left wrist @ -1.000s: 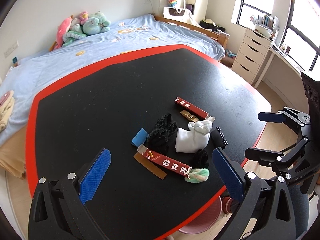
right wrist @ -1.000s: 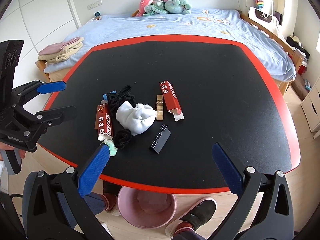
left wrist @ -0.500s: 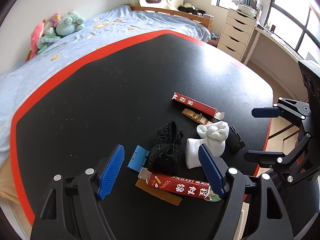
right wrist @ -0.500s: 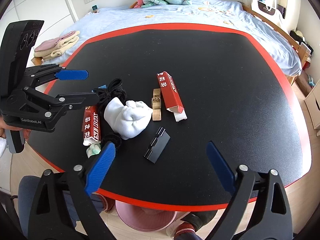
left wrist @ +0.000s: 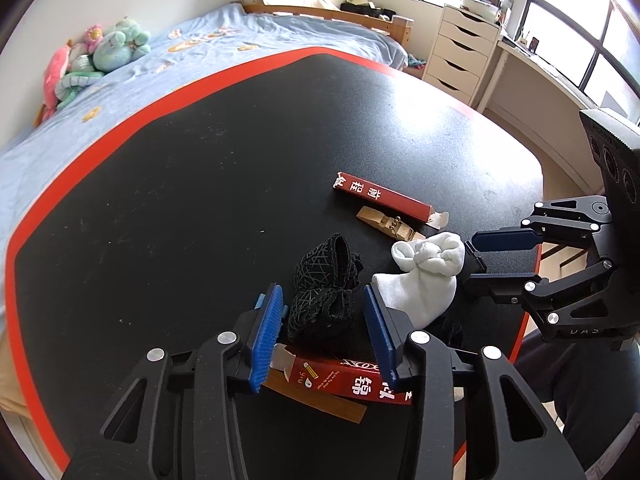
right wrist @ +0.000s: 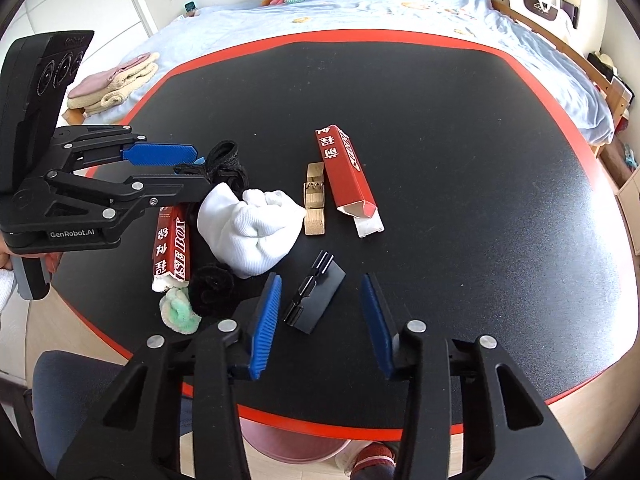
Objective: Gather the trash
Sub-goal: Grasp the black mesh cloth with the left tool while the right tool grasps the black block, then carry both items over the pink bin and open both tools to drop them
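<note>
Black mesh fabric (left wrist: 324, 280) lies lengthwise between the open left gripper (left wrist: 322, 330); the open right gripper (right wrist: 320, 316) straddles a black clip (right wrist: 314, 294).

Sunlit bedroom: blue bed (left wrist: 248, 40), white drawers (left wrist: 460, 52), windows (left wrist: 568, 28).

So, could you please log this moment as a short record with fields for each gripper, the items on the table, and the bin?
left gripper: open, jaws either side of the black mesh bundle
right gripper: open, jaws either side of the black clip
table: black top, red edge
trash: two red cartons, white sock, wooden clothespin, green-white wad
bin: pink, on the floor below the table's near edge
</note>
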### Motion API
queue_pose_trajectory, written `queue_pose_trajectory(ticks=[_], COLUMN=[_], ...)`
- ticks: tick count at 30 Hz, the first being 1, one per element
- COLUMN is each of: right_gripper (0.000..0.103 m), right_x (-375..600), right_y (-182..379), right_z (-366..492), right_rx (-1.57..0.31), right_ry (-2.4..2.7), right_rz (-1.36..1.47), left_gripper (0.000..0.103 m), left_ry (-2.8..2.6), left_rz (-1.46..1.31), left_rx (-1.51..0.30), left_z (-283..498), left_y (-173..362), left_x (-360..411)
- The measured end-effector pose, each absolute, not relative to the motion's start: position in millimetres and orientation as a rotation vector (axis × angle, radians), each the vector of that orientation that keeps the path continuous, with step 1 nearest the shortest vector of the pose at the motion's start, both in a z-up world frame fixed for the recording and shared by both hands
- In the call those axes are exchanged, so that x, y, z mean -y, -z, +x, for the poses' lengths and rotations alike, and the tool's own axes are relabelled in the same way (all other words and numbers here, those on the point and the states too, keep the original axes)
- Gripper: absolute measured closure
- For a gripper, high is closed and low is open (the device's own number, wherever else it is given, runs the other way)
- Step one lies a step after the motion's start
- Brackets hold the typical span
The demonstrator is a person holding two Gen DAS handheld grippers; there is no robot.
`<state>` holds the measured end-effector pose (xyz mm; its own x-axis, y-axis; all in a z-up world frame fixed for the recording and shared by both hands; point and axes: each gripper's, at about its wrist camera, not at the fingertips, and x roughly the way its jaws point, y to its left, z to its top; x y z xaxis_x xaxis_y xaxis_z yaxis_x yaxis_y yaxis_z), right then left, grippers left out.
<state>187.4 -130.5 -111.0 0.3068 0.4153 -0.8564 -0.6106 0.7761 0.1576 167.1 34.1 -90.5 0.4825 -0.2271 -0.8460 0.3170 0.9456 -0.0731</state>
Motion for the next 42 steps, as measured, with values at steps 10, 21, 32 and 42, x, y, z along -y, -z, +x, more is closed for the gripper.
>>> queue_pose_trajectory(ticks=[10,21,32,42], right_gripper=[0.087,0.089,0.089,0.089], right_x=[131,136,154,174], right_y=[113,105,70,40], right_z=[188,183,158,117], right_rx=[-1.062,-1.036,-0.975,-0.93], right_ry=[-0.696,-0.708,-0.736,-0.772], right_rz=[-0.211,-0.21,-0.196,-0.2], left_gripper=[0.08,0.085,0.085,0.085], left_ry=[0.323,0.287,0.262,0.244], left_rz=[0.096,0.064,0.033,0.017], left_rx=[-1.018,-0.983,-0.92,-0.896], left_z=[168,164,131,78], left_y=[91,81,42,20], left_x=[-32,-32,-21,0])
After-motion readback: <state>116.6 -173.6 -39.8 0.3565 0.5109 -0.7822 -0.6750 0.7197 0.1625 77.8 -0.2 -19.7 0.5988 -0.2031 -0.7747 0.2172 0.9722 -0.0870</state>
